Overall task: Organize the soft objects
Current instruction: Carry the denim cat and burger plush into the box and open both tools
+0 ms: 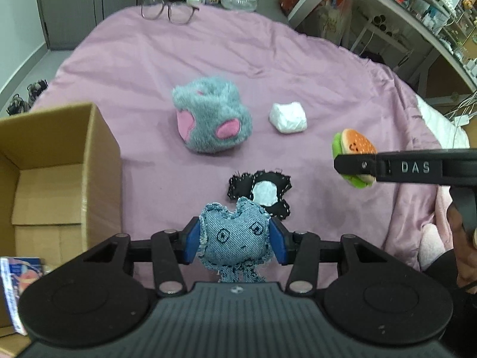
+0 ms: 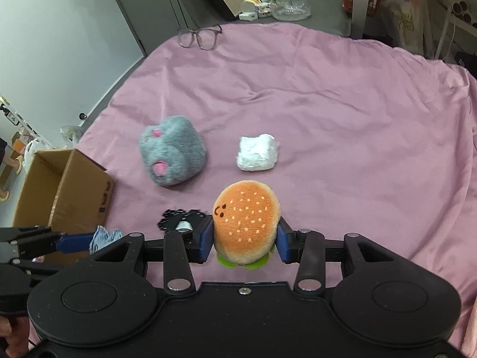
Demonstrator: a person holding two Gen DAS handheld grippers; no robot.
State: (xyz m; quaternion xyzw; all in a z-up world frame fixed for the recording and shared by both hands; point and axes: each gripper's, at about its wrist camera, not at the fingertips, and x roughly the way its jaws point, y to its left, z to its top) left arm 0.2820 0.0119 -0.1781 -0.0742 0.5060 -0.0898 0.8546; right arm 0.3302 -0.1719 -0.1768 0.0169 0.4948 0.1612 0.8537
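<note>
Left gripper (image 1: 235, 243): jaws part-closed; blue pads (image 1: 190, 243) press both sides of the denim toy (image 1: 234, 238), which is held clear of the sheet.
Denim toy: between the left fingers, stitched face toward the camera, frayed legs hanging below the pads.
Right gripper (image 2: 246, 238): jaws part-closed; blue pads (image 2: 205, 243) clamp the burger plush (image 2: 247, 220) at its sides.
Burger plush: between the right fingers, sesame bun uppermost, green felt edge showing beneath; in the left view it sits behind the right gripper's finger, to the right of the left fingers.
Black patch toy (image 1: 259, 192): flat on the sheet just beyond the left fingertips; in the right view, left of the right fingers.
Grey plush (image 1: 210, 116): on the sheet ahead of both grippers, well beyond the fingertips.
White bundle (image 1: 287, 117): just right of the grey plush, apart from it.
Cardboard box (image 1: 59, 161): open, left of the left fingers.
Pink sheet (image 1: 268, 59): covers the work surface.
Glasses (image 1: 168, 10): at the sheet's far edge.
</note>
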